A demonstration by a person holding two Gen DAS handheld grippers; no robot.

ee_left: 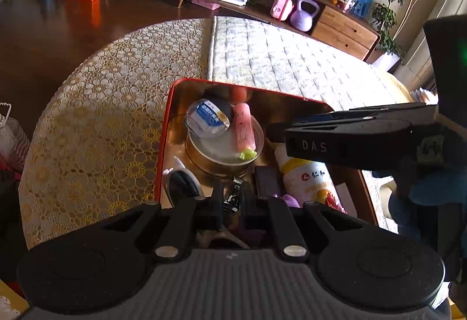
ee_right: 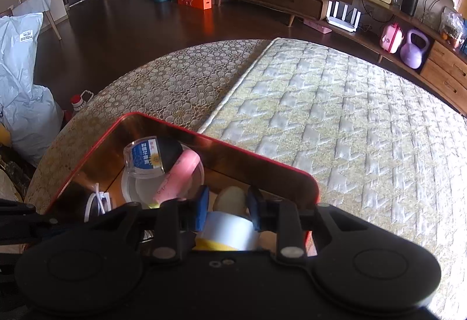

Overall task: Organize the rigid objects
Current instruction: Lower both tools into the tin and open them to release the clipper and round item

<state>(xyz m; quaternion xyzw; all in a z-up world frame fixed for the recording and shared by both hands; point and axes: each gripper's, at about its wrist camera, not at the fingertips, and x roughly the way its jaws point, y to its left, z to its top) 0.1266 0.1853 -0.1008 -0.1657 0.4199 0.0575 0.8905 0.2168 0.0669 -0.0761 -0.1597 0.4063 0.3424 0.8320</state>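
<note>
The right gripper [ee_right: 227, 212] has its jaws on the two sides of the white bottle [ee_right: 229, 228], which lies in the red tin box [ee_right: 292, 174]; the blue pads [ee_right: 202, 210] seem to touch its neck, so I judge it is clamped. The bottle is hard plastic, smooth and round, probably light, so it can slip or roll; the narrow neck under the cap [ee_right: 230, 198] is a good place to hold.

The left gripper [ee_left: 232, 200] is closed on a small metal nail clipper [ee_left: 233, 197], thin and stiff. Beyond the jaws, a pink tube [ee_left: 244, 127] and a clear packet [ee_left: 207, 118] rest on a round tin [ee_left: 216, 156].
</note>
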